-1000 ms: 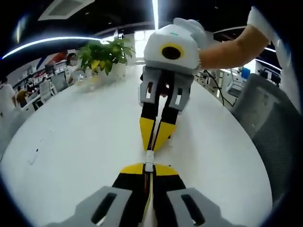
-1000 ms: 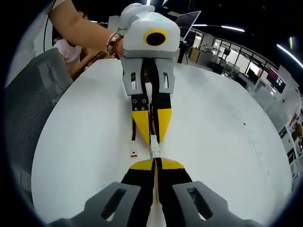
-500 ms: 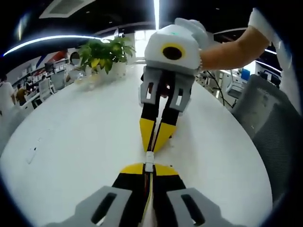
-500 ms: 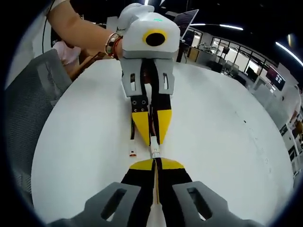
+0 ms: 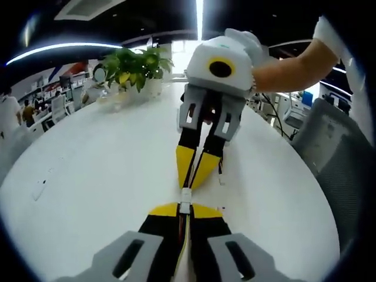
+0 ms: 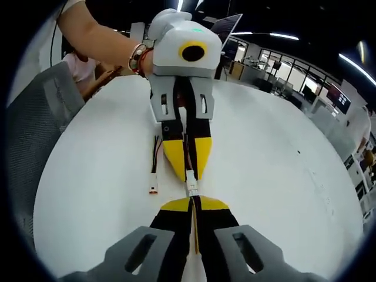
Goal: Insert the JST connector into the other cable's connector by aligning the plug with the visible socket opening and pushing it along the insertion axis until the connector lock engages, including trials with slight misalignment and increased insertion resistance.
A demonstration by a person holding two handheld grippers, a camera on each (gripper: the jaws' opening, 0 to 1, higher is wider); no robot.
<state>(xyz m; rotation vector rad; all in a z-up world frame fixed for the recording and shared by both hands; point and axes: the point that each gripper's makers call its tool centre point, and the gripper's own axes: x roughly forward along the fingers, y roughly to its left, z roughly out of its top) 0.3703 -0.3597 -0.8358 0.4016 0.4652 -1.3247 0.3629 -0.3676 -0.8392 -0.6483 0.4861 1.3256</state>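
In the right gripper view, a spare cable (image 6: 154, 170) lies on the white table (image 6: 276, 176) (its small connector end nearest), left of the grippers. The left gripper (image 6: 188, 171) and right gripper (image 6: 193, 204) meet tip to tip, each clenched on its own cable end, the white JST connector (image 6: 192, 188) joined between them. A potted plant (image 5: 134, 67) stands at the table's far edge in the left gripper view.

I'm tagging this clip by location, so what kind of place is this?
Most likely an open-plan office: a large round white table with a potted plant on it, grey mesh chairs at its edge, and rows of desks with monitors under long ceiling strip lights.
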